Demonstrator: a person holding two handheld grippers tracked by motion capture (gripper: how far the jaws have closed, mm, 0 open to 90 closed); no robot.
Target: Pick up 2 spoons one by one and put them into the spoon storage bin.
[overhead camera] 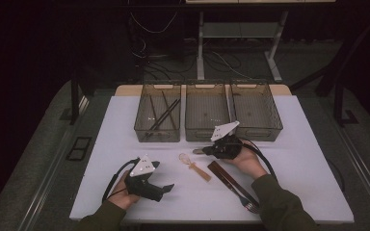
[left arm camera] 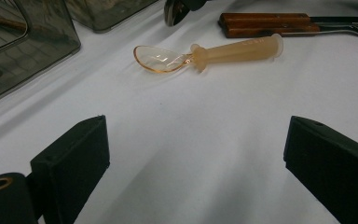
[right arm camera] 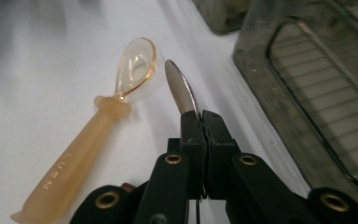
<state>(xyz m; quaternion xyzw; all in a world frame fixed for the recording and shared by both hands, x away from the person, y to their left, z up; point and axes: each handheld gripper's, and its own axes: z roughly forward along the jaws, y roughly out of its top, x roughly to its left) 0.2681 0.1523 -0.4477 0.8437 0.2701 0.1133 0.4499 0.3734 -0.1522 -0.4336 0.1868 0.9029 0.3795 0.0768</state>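
Note:
My right gripper (right arm camera: 200, 119) is shut on a metal spoon (right arm camera: 179, 86), whose bowl sticks out past the fingertips just over the white table. In the high view this gripper (overhead camera: 203, 151) sits in front of the middle tray. A translucent orange plastic spoon (right arm camera: 98, 126) lies flat right beside the metal one, and it is also near the table's centre (overhead camera: 195, 166). My left gripper (overhead camera: 167, 187) rests at the front left, pointing right. Its jaws (left arm camera: 196, 149) stand wide open and empty, with the orange spoon (left arm camera: 214, 52) farther ahead.
Three smoky plastic trays line the back: the left tray (overhead camera: 157, 136) holds chopsticks (overhead camera: 164, 114), then come the middle tray (overhead camera: 206, 132) and the right tray (overhead camera: 262, 132). A wooden-handled fork (overhead camera: 226, 175) lies at the front right. The white table (overhead camera: 308, 168) ends close behind both forearms.

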